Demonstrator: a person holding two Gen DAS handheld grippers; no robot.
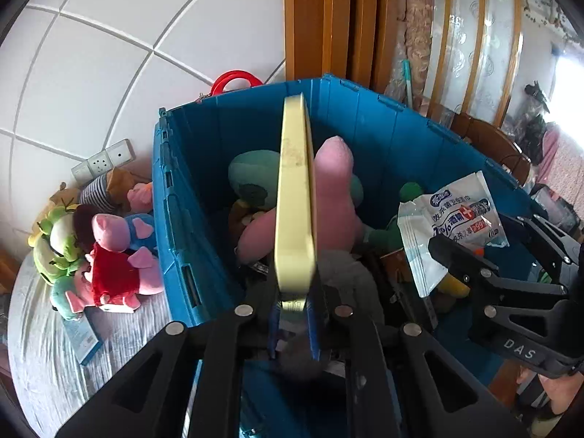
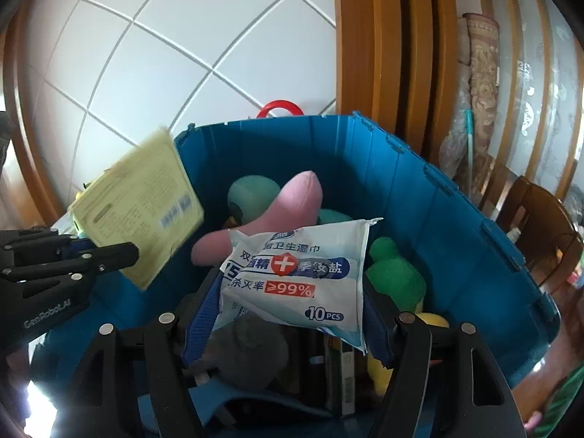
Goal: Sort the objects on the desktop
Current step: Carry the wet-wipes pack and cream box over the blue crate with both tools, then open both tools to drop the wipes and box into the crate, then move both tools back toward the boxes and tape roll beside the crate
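Observation:
My left gripper is shut on a flat yellow box, seen edge-on over the blue storage bin; the right wrist view shows its printed face. My right gripper holds a white-and-blue wet-wipe pack between its blue pads, above the bin; the pack also shows in the left wrist view. The bin holds a pink plush, green plush toys and other items.
A pile of plush toys lies on a grey cloth left of the bin. A red handle sticks up behind it. A tiled wall with sockets is behind, a wooden door frame to the right.

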